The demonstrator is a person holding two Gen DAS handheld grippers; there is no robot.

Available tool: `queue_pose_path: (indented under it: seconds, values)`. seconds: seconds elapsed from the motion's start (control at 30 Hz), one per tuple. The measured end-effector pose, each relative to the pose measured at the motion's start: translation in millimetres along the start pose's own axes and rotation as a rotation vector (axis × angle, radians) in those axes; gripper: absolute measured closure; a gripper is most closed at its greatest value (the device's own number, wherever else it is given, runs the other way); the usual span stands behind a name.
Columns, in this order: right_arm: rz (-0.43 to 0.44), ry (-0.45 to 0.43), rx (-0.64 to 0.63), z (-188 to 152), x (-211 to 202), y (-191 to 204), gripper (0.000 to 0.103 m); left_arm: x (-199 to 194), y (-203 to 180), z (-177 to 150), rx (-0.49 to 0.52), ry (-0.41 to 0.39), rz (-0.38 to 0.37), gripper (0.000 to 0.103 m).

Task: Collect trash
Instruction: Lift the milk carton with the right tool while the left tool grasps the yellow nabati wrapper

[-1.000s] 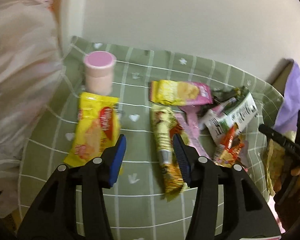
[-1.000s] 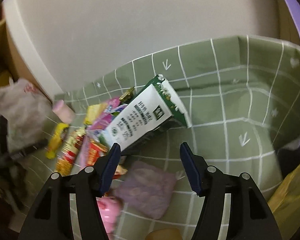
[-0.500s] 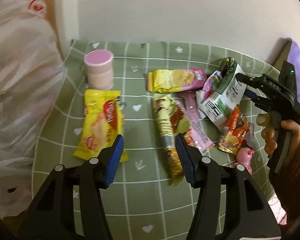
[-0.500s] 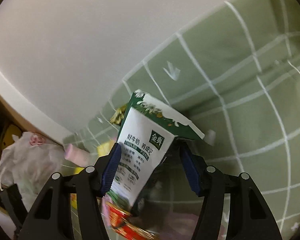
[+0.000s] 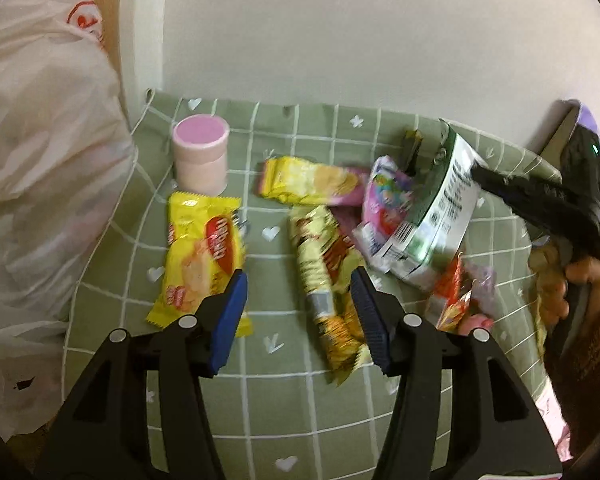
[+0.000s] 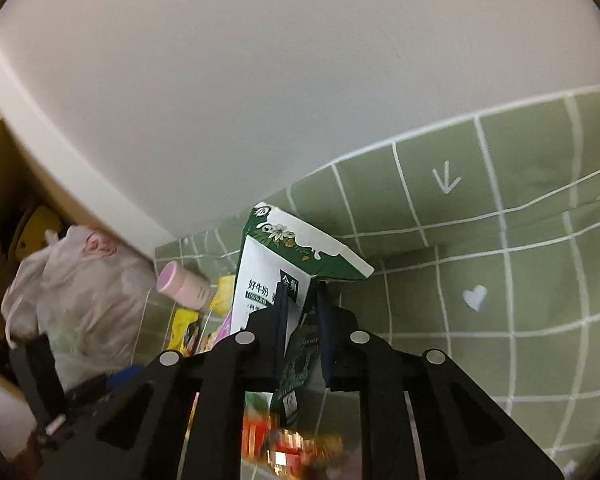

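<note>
A green-and-white milk carton (image 6: 276,264) stands tilted over the pile of wrappers, its lower part squashed between the pads of my right gripper (image 6: 302,300), whose jaws are closing on it. The left wrist view shows the same carton (image 5: 432,216) at the right, with the right gripper (image 5: 478,174) on its upper edge and a hand behind it. My left gripper (image 5: 298,280) hovers open over the cloth with nothing between its fingers. It sits between a yellow snack wrapper (image 5: 200,264) and a long yellow-green wrapper (image 5: 324,280).
On the green checked tablecloth (image 5: 300,400) stand a pink cup (image 5: 200,152), a yellow-pink wrapper (image 5: 312,180), a pink packet (image 5: 388,196) and a red wrapper (image 5: 452,292). A white plastic bag (image 5: 40,160) bulges at the left. The wall runs close behind.
My right gripper has gone from wide open around the milk carton to clamped on it, and the carton now stands tilted up. The left gripper has hardly moved.
</note>
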State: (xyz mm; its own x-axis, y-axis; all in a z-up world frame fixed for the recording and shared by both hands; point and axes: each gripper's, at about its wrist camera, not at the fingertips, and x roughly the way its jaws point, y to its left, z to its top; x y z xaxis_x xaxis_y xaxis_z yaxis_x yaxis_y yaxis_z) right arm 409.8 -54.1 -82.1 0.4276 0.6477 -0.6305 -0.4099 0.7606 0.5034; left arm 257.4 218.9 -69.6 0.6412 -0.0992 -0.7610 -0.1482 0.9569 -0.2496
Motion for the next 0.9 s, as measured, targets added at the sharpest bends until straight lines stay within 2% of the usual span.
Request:
queue_pose_path:
  seconds: [0.2, 0.3, 0.37, 0.43, 0.47, 0.5, 0.53, 0.7, 0.8, 0.9]
  values:
    - [-0.166, -0.048, -0.045, -14, -49, -3, 0.091, 11, -45, 24, 0.101, -0.045, -0.113, 0.048]
    - [-0.209, -0.033, -0.031, -23, -66, -20, 0.091, 25, -68, 31, 0.155, -0.047, -0.125, 0.048]
    - [-0.204, -0.029, -0.022, -28, -69, -26, 0.091, 30, -78, 33, 0.171, -0.052, -0.126, 0.048]
    - [-0.209, -0.016, -0.004, -31, -64, -32, 0.075, 30, -78, 30, 0.164, -0.048, -0.13, 0.048]
    - [-0.213, -0.006, 0.013, -33, -61, -36, 0.051, 29, -77, 28, 0.157, -0.042, -0.128, 0.048]
    - [-0.201, -0.006, 0.033, -37, -58, -40, 0.047, 29, -75, 26, 0.149, -0.036, -0.123, 0.048]
    - [-0.188, -0.015, 0.057, -40, -54, -42, 0.047, 29, -70, 22, 0.138, -0.026, -0.113, 0.048]
    - [-0.269, -0.043, 0.141, -53, -38, -46, 0.047, 28, -43, 7, 0.092, 0.003, -0.072, 0.048]
    - [-0.263, -0.084, 0.218, -52, -27, -41, 0.047, 26, -29, 1, 0.056, -0.002, -0.05, 0.048]
    - [-0.277, -0.079, 0.259, -41, -12, -44, 0.047, 21, -20, -5, 0.025, -0.008, -0.044, 0.048]
